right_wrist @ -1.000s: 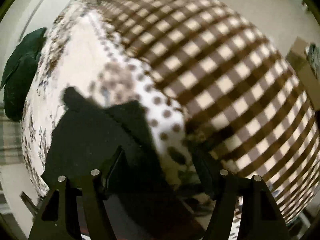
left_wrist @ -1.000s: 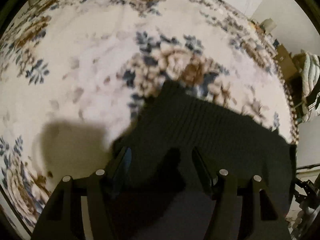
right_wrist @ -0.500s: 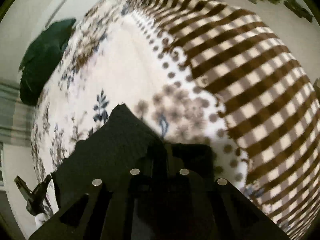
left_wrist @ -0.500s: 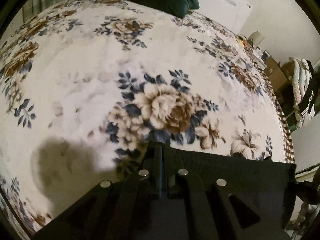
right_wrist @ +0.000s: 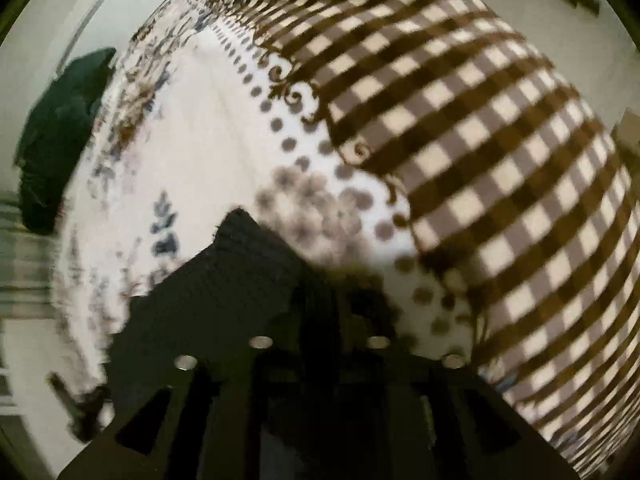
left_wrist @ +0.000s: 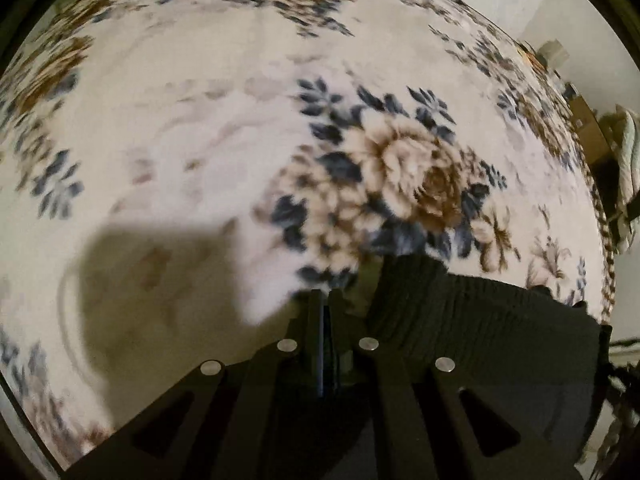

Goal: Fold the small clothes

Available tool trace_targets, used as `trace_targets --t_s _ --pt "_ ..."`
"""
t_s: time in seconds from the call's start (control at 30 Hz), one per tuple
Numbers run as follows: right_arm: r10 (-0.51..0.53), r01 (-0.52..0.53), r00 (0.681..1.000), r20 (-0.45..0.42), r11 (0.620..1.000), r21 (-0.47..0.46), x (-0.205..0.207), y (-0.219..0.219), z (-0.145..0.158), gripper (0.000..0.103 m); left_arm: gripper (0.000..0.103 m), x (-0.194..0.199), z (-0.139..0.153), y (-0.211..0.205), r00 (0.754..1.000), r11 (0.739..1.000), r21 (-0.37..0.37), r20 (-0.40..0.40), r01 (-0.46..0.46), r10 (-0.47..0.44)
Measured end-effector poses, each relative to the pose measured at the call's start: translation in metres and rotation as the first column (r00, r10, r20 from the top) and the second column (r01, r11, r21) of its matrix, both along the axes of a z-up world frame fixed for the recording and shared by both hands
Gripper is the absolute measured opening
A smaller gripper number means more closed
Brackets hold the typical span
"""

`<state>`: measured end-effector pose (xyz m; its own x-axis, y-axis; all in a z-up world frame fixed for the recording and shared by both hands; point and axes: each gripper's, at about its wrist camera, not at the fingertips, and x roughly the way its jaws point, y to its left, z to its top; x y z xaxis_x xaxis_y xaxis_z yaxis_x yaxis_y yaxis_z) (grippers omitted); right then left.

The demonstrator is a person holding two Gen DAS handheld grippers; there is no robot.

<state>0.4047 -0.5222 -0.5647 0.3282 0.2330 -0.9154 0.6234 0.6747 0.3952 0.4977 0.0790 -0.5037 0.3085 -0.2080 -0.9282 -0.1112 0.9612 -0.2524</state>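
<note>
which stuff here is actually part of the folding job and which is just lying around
Part of the job:
- dark ribbed garment
- left gripper, shut
- right gripper, shut, apparently on the garment's edge

Just lying about:
- floral blanket under the garment, only the work surface
- brown checked cover
- dark green pillow
- boxes and a bundle of cloth off the bed's edge

I count one black ribbed garment, one floral blanket, one checked blanket, one dark green cushion, and my two grippers: left, right.
</note>
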Motion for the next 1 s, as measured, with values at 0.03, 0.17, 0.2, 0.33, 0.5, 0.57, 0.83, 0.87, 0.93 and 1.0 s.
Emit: trace_targets --t_s 0.03,0.17,0.2,0.33,0.5,0.57,0.83,0.87,0.93,1.0 --pt "-0.012 0.012 1.0 0.015 1.0 0.026 -0.009 -0.002 0.006 0.035 0.002 -0.009 0.011 0.002 1.0 1.0 -0.004 0.029 -0.006 0.007" --pt "-0.08 0.074 0.993 0.09 0.995 0.07 -0.067 -0.003 0.041 0.095 0.018 -0.058 0.058 -0.004 0.991 0.998 0.061 0.136 -0.004 -0.005" --pt "-0.103 0.093 0.988 0.113 0.992 0.088 -0.089 -0.001 0.049 0.095 0.049 -0.074 0.07 -0.01 0.988 0.997 0.083 0.152 0.004 -0.016" --pt "-0.228 0.209 0.966 0.125 0.967 0.146 -0.175 0.014 0.057 0.098 0.1 -0.123 0.095 -0.035 0.986 0.996 0.081 0.156 0.039 -0.052" --pt "-0.368 0.337 0.928 0.051 0.891 0.304 -0.252 0.046 0.003 0.101 0.1 -0.161 0.076 -0.077 0.994 0.995 0.019 0.052 0.096 -0.096" --pt "-0.407 0.362 0.912 0.047 0.855 0.371 -0.262 0.056 -0.022 0.101 0.1 -0.168 0.058 -0.093 0.994 0.994 0.011 -0.008 0.106 -0.106" --pt "-0.518 0.356 0.823 0.235 0.791 0.497 -0.239 0.071 -0.071 0.102 0.101 -0.174 0.013 -0.132 0.981 0.976 0.115 -0.069 0.188 -0.181" --pt "-0.523 0.357 0.816 0.246 0.791 0.497 -0.233 0.07 -0.075 0.102 0.101 -0.172 0.011 -0.133 0.98 0.975 0.115 -0.071 0.191 -0.184" --pt "-0.546 0.382 0.801 0.246 0.782 0.492 -0.224 0.07 -0.081 0.103 0.103 -0.171 0.008 -0.135 0.979 0.973 0.12 -0.073 0.196 -0.188" --pt "-0.566 0.408 0.786 0.249 0.777 0.48 -0.218 0.073 -0.079 0.101 0.103 -0.169 0.006 -0.137 0.978 0.97 0.135 -0.078 0.204 -0.195"
